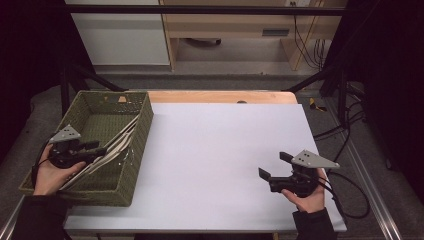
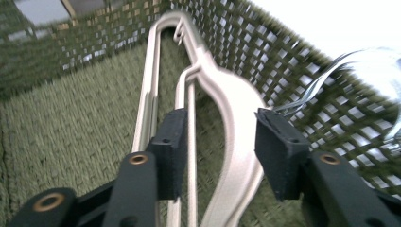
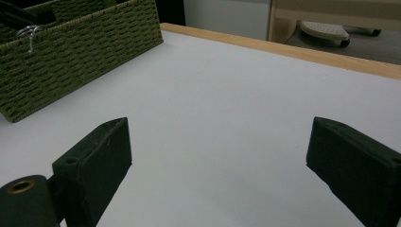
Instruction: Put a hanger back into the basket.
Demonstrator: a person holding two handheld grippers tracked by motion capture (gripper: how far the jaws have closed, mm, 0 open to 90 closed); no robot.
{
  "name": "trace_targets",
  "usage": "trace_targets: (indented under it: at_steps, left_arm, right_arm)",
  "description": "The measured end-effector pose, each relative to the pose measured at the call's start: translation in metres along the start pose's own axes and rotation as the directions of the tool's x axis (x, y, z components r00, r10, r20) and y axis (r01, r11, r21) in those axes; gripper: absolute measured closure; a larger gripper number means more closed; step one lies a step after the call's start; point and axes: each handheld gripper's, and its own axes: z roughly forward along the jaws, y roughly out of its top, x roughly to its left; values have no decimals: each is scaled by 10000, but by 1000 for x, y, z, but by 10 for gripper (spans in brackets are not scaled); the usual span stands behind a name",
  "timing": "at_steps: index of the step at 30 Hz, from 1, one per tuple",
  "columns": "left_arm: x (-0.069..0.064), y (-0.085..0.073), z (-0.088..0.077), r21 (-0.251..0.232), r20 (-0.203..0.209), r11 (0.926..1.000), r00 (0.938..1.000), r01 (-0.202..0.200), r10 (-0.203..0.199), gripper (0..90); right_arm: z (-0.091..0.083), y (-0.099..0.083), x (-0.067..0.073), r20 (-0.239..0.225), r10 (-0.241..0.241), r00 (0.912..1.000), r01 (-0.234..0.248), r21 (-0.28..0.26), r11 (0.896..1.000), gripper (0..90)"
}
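Mostly finished, judging by how things lie. Across the white table (image 1: 215, 150): nothing loose left to collect, as far as the high view reaches. At its left edge, the green woven basket (image 1: 136, 165), already loaded. Inside, leaning lengthwise along the wall nearest the table's middle, pale hangers (image 1: 117, 142), at least two, with the wide shoulders low and the narrow ends reaching toward the far corner. Over the near part of the basket, the left gripper (image 1: 97, 147), pointed in at those hangers. Seen along its own jaws, about half open, one pad on each side of the curved arm of the nearest hanger (image 2: 236, 94); a thin bar runs just beside the left pad, yet no squeeze on anything to be made out, so more a release than a hold. Probably left to do: lift that gripper out and away. Well apart, low over the bare right side of the table, the right gripper (image 1: 272, 165), jaws spread wide, nothing between them. Smallest of all, silvery wire hooks (image 2: 359, 61) poking over the basket rim beside the jaws; how securely caught there, impossible to tell.
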Motion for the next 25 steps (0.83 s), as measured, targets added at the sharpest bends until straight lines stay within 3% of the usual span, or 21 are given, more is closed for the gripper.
trace_targets:
  at_steps: [1,4,8,13,15,17,21,23,25]
  left_arm:
    - [-1,2,-4,-92,-26,9999,10000,-72,72,500]
    - [-8,8,-16,-1026,-60,9946,9998,181,-188,417]
    - [-25,17,-29,-2178,85,9750,9990,442,-434,287]
    - [-52,25,-34,-2986,290,9527,9983,567,-503,141]
    - [-64,26,-34,-3081,412,9496,9981,573,-468,98]
    - [-75,26,-32,-3348,489,9396,9971,715,-584,77]
    - [-91,23,-24,-3343,744,9386,9952,856,-643,63]
    - [-98,22,-21,-3465,918,9321,9927,1058,-785,62]
    - [-102,19,-17,-3493,957,9313,9927,1029,-738,62]
  right_arm:
    - [0,0,0,4,2,10000,-2,-12,10000,80]
    - [-1,0,0,42,75,10000,-75,-79,9999,78]
    - [-2,1,0,47,102,9999,-101,-170,9998,74]
    - [-5,1,-1,32,64,10000,-63,-192,9998,71]
    - [-6,1,-1,79,112,9999,-110,-247,9996,71]
    - [-7,1,-2,98,120,9999,-117,-268,9996,70]
    - [-9,1,-3,115,59,9999,-56,-283,9996,70]
    - [-10,1,-3,134,107,9999,-102,-317,9994,69]
    - [-10,0,-4,169,103,9998,-97,-319,9994,70]
